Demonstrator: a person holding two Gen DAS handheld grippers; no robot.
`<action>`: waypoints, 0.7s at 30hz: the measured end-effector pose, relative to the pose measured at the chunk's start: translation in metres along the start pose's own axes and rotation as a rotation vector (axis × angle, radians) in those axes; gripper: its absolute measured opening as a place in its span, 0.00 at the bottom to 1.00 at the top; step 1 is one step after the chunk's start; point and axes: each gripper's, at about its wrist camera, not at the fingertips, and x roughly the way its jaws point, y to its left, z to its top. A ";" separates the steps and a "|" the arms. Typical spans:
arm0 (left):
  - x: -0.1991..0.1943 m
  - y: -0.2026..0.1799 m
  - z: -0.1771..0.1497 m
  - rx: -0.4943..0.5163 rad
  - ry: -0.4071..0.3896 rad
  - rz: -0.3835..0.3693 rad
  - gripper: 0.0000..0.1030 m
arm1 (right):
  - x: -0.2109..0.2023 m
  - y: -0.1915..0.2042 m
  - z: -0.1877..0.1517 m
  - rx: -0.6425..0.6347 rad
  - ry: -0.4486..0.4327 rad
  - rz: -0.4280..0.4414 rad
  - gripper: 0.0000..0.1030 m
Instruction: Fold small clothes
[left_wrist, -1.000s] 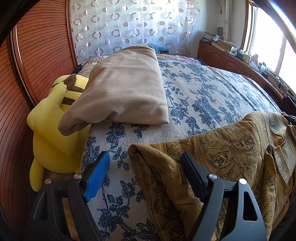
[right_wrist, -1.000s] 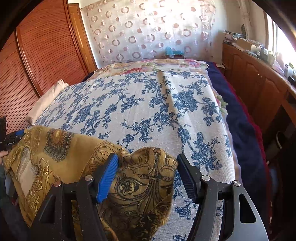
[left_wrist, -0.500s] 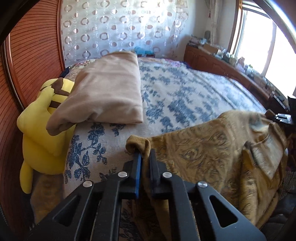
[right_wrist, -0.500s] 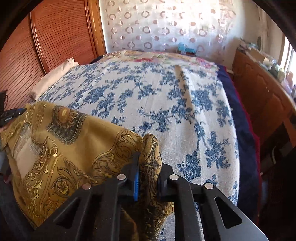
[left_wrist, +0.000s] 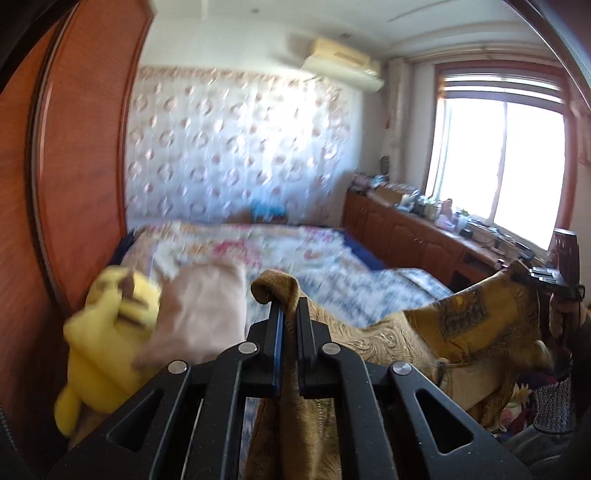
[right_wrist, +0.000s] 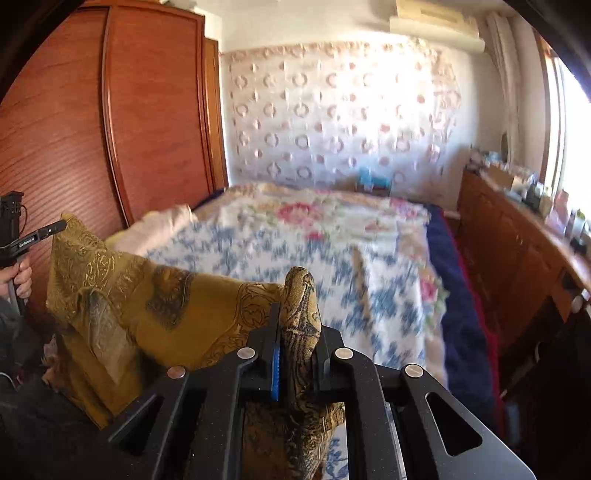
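I have both grippers clamped on the mustard-gold garment with a dark paisley print (left_wrist: 424, 332), which hangs stretched in the air between them above the near edge of the bed.

The left gripper (left_wrist: 287, 314) has its black fingers (left_wrist: 303, 332) pinched on a rolled corner of the cloth, which pokes up just past the tips. The right gripper (right_wrist: 295, 317) bites a thicker bunched fold that bulges above its fingers (right_wrist: 321, 354); the blue pad (right_wrist: 275, 373) presses on the fabric.

Beyond the left fingers and to their left lie a soft beige folded cloth (left_wrist: 199, 310) and a yellow plush toy with brown stripes (left_wrist: 107, 332), pushed against the reddish ribbed wooden wardrobe (left_wrist: 74, 166).

Straight past both pairs of fingers spreads the bed's white cover with a blue flower print (right_wrist: 295, 258), blurred in both views. Behind it hangs a sheer curtain with a ring pattern (right_wrist: 332, 110).

To the right of the fingers runs a low wooden cabinet (right_wrist: 517, 240) cluttered with small items under a bright window (left_wrist: 498, 166). Seen from the right wrist, a hand (right_wrist: 20, 277) grips the other handle at the far left.
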 end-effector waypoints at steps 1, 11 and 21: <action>-0.003 -0.001 0.014 0.022 -0.018 0.010 0.07 | -0.011 0.001 0.008 -0.011 -0.020 0.001 0.11; -0.017 0.004 0.119 0.083 -0.166 0.070 0.07 | -0.092 0.002 0.098 -0.115 -0.226 -0.056 0.11; 0.155 0.073 0.097 0.050 0.050 0.232 0.39 | 0.065 -0.017 0.160 -0.055 -0.047 -0.269 0.53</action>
